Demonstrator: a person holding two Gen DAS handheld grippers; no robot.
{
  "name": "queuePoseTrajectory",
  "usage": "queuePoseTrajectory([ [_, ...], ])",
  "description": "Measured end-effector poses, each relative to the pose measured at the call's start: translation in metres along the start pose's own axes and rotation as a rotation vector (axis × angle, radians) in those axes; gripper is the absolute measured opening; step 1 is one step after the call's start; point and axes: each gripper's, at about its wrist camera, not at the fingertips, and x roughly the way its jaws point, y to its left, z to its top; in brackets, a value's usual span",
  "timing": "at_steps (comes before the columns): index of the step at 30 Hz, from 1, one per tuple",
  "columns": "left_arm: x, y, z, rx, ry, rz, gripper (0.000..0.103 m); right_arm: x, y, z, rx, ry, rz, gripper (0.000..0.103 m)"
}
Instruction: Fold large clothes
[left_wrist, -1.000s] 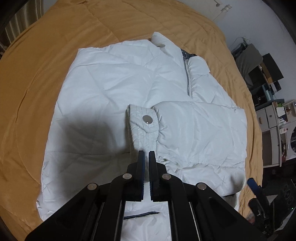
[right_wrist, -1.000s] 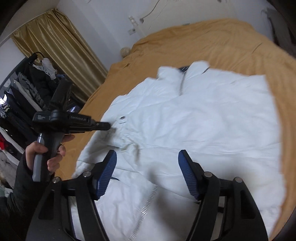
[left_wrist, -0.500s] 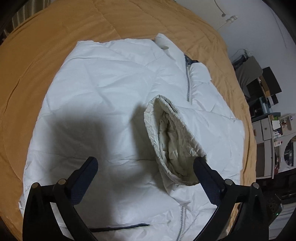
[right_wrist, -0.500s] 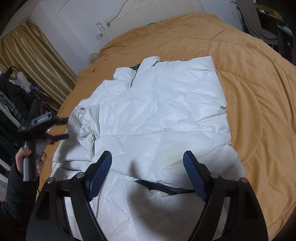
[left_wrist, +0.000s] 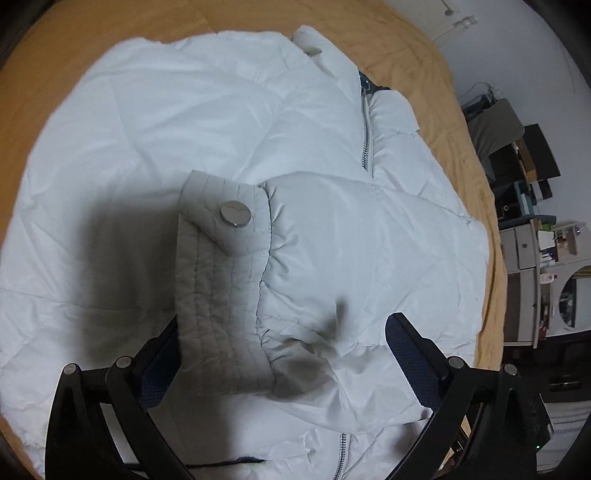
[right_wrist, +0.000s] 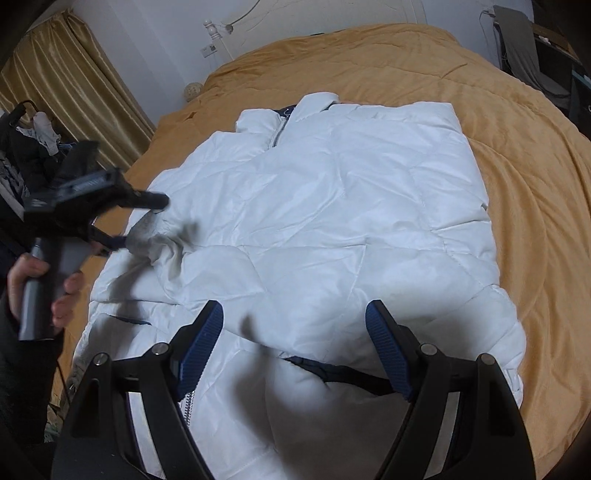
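A white puffer jacket (right_wrist: 332, 221) lies front up on the orange bed, zipper (left_wrist: 365, 140) closed near the collar. One sleeve is folded across the chest; its quilted cuff (left_wrist: 221, 266) with a metal snap (left_wrist: 235, 215) lies between the fingers of my left gripper (left_wrist: 280, 347), which is wide open around it. In the right wrist view the left gripper (right_wrist: 122, 221) hovers at the sleeve on the jacket's left side. My right gripper (right_wrist: 295, 343) is open and empty above the jacket's lower hem.
The orange quilt (right_wrist: 535, 166) covers the bed all around the jacket. Gold curtains (right_wrist: 74, 92) and a clothes rack (right_wrist: 22, 147) stand at the left. Shelves and cabinets (left_wrist: 535, 229) stand beyond the bed's far side. A headboard post (right_wrist: 210, 29) is at the wall.
My left gripper went from shut to wide open and moved closer over the sleeve cuff, which now lies flat with its snap up. My right gripper stayed open and drifted slightly.
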Motion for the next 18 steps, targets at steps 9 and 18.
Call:
queuePoseTrajectory([
  [9,-0.03,0.025,0.001,0.072,-0.144,0.127,0.043,-0.014,-0.001,0.009,0.034,-0.051,-0.016,0.08],
  [18,-0.011,0.045,-0.008,0.049,-0.104,0.072,0.044,0.001,0.001,0.009,0.043,-0.017,-0.009,0.08],
])
